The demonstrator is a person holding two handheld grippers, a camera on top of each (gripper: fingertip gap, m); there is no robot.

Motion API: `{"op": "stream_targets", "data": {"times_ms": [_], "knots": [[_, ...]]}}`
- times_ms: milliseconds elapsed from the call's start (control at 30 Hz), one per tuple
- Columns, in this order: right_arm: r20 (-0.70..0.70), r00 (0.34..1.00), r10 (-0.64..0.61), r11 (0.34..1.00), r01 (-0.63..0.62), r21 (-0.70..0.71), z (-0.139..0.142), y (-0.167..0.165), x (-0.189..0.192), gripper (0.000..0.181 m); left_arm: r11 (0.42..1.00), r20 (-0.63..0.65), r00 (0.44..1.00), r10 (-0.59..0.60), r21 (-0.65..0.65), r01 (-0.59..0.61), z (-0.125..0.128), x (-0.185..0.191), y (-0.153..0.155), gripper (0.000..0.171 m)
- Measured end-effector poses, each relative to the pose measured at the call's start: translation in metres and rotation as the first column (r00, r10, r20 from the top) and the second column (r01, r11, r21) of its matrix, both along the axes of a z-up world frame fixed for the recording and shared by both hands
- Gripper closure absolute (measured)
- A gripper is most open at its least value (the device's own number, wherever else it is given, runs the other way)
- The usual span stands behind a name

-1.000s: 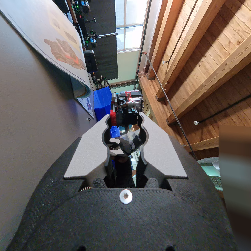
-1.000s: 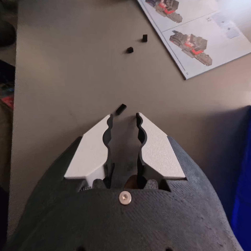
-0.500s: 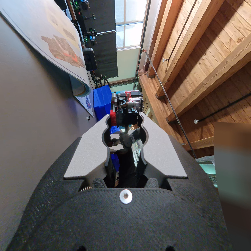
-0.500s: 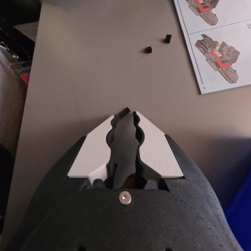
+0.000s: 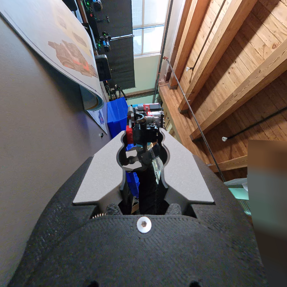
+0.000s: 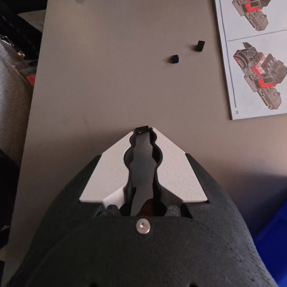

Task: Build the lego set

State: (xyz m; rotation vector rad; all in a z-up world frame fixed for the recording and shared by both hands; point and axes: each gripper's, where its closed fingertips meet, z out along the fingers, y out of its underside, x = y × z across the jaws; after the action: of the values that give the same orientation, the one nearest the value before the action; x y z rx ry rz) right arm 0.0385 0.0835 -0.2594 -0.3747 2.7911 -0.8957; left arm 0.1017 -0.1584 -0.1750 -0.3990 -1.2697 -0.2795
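In the left wrist view my left gripper [image 5: 142,133] is shut on a partly built lego model [image 5: 144,122] of black, red and grey bricks, held up off the table and turned sideways. In the right wrist view my right gripper [image 6: 142,129] is low over the grey table [image 6: 101,69], its fingertips closed on a small black lego piece [image 6: 141,129]. Two more small black pieces [image 6: 174,59] [image 6: 199,46] lie farther ahead on the table.
An open instruction booklet lies at the right of the table [image 6: 256,62] and shows curled in the left wrist view [image 5: 54,54]. Blue bins stand nearby [image 5: 116,115] [image 6: 273,233]. The table's left edge [image 6: 38,77] borders dark clutter.
My right gripper moved forward to the nearest black piece and closed its fingers on it. The left gripper kept holding the model with only slight drift.
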Motion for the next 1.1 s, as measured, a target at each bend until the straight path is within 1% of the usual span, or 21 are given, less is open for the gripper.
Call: {"op": "stream_targets", "data": {"times_ms": [167, 267, 333, 467, 567, 633, 733, 833, 1100], "knots": [[-0.015, 1.000, -0.010, 1.000, 0.010, -0.019, 0.002, -0.009, 0.005, 0.163, 1.000, 0.006, 1.000, -0.011, -0.009, 0.011, -0.001, 0.000, 0.002, 0.133], [-0.025, 0.999, 0.022, 0.997, -0.024, -0.077, 0.017, -0.029, 0.012, 0.163, 0.999, 0.018, 1.000, -0.022, -0.025, 0.022, -0.003, -0.001, 0.005, 0.133], [-0.039, 0.997, 0.060, 0.987, -0.065, -0.145, 0.036, -0.050, 0.019, 0.163, 0.999, 0.030, 0.999, -0.032, -0.041, 0.033, -0.005, -0.001, 0.008, 0.133], [-0.114, 0.982, 0.148, 0.945, -0.175, -0.277, 0.084, -0.107, 0.035, 0.163, 0.997, 0.042, 0.998, -0.040, -0.067, 0.043, -0.007, -0.001, 0.012, 0.133], [-0.177, 0.956, 0.235, 0.903, -0.282, -0.325, 0.113, -0.148, 0.055, 0.163, 0.996, 0.045, 0.998, -0.046, -0.075, 0.049, -0.008, 0.000, 0.013, 0.133], [-0.222, 0.933, 0.284, 0.882, -0.345, -0.322, 0.125, -0.171, 0.066, 0.163, 0.996, 0.048, 0.998, -0.049, -0.079, 0.053, -0.008, 0.000, 0.014, 0.133], [-0.268, 0.897, 0.352, 0.863, -0.422, -0.278, 0.131, -0.194, 0.078, 0.163, 0.994, 0.052, 0.997, -0.054, -0.092, 0.059, -0.009, 0.000, 0.016, 0.133], [-0.277, 0.877, 0.393, 0.866, -0.454, -0.209, 0.125, -0.207, 0.079, 0.163, 0.993, 0.053, 0.997, -0.060, -0.099, 0.065, -0.009, 0.000, 0.017, 0.133], [-0.255, 0.868, 0.426, 0.878, -0.465, -0.114, 0.112, -0.217, 0.068, 0.163, 0.992, 0.059, 0.996, -0.068, -0.105, 0.074, -0.010, 0.000, 0.019, 0.133]]}}
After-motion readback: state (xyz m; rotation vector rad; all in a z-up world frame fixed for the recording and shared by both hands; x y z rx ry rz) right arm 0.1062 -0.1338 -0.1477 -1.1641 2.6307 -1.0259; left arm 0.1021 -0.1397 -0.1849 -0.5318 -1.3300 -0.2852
